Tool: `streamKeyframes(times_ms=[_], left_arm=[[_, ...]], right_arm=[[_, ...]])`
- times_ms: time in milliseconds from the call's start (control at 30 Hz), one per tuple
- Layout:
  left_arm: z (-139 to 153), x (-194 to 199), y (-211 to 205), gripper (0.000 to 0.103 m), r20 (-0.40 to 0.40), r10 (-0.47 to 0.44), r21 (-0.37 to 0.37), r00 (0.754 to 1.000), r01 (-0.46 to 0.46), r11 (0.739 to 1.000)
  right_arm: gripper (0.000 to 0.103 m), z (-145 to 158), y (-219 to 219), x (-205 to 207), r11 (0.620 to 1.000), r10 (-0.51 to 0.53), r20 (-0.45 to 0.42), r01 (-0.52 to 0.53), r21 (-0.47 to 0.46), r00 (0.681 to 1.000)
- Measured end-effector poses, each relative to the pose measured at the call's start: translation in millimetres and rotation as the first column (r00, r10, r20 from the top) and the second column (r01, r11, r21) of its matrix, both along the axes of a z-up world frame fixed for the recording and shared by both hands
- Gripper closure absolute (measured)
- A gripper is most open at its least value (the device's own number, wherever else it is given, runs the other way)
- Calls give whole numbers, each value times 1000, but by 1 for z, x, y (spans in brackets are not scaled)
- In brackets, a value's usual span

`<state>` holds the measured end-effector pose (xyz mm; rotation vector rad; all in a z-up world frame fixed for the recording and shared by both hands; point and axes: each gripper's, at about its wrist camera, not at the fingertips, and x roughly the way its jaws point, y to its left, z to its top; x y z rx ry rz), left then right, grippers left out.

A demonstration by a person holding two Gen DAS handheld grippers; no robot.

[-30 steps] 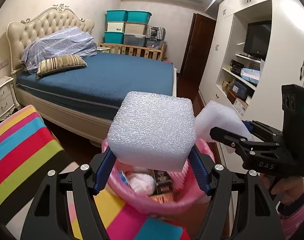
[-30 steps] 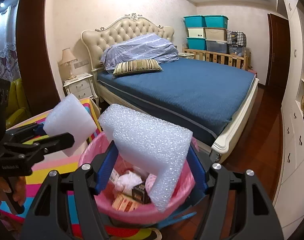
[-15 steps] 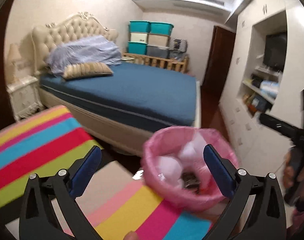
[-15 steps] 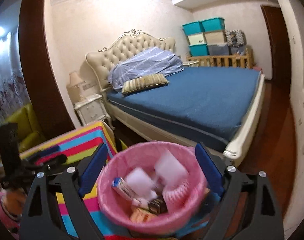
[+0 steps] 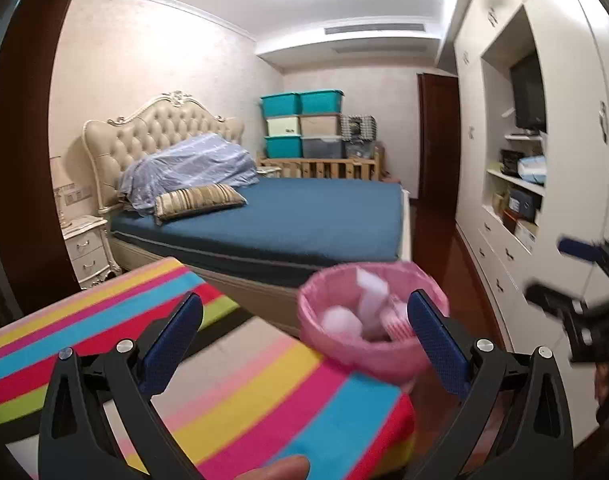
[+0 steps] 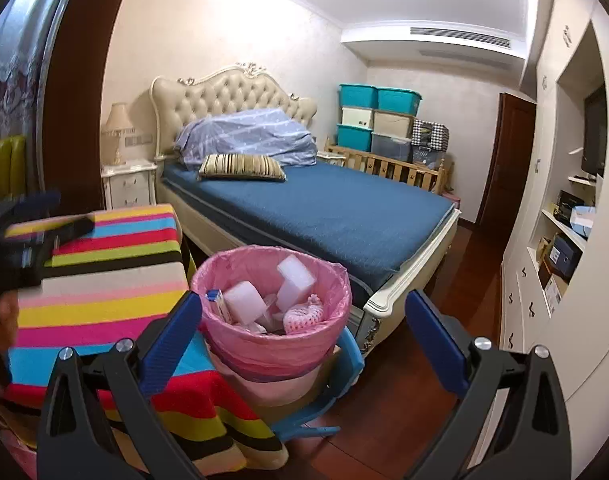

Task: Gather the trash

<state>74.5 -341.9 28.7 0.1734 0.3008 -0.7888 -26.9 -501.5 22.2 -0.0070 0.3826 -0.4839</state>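
left claw (image 5: 304, 336): its jaws are standing wide apart, holding nothing.
right claw (image 6: 304, 332): its jaws have just been opening wide, with nothing between them.
bin (image 6: 336, 280): it is sitting on a blue chair (image 6: 350, 364), just beside the striped table (image 6: 104, 280).
foam (image 6: 295, 274): two white blocks are lying inside the bin with other trash.
bed (image 6: 324, 208): it is standing behind the bin.

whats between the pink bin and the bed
Nothing: in the right wrist view the pink bin stands just before the bed, with only a dark gap between them.
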Motion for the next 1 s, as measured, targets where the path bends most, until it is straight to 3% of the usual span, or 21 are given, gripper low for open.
streamKeyframes(times_ms=[133, 300, 567, 1000], left_arm=[[-11, -7, 3, 7, 0, 2, 30, 1000, -2, 1000], [-14, 0, 5, 7, -53, 20, 9, 998, -20, 1000], [-27, -1, -5, 7, -105, -25, 50, 994, 30, 998], [-33, 0, -5, 7, -106, -19, 52, 994, 24, 998]], right_arm=[[4, 1, 4, 2, 999, 23, 12, -23, 32, 1000], [4, -1, 11, 5, 999, 24, -15, -24, 32, 1000], [4, -11, 2, 11, 997, 12, -56, -7, 82, 998], [4, -11, 6, 13, 997, 21, -62, -16, 79, 998]])
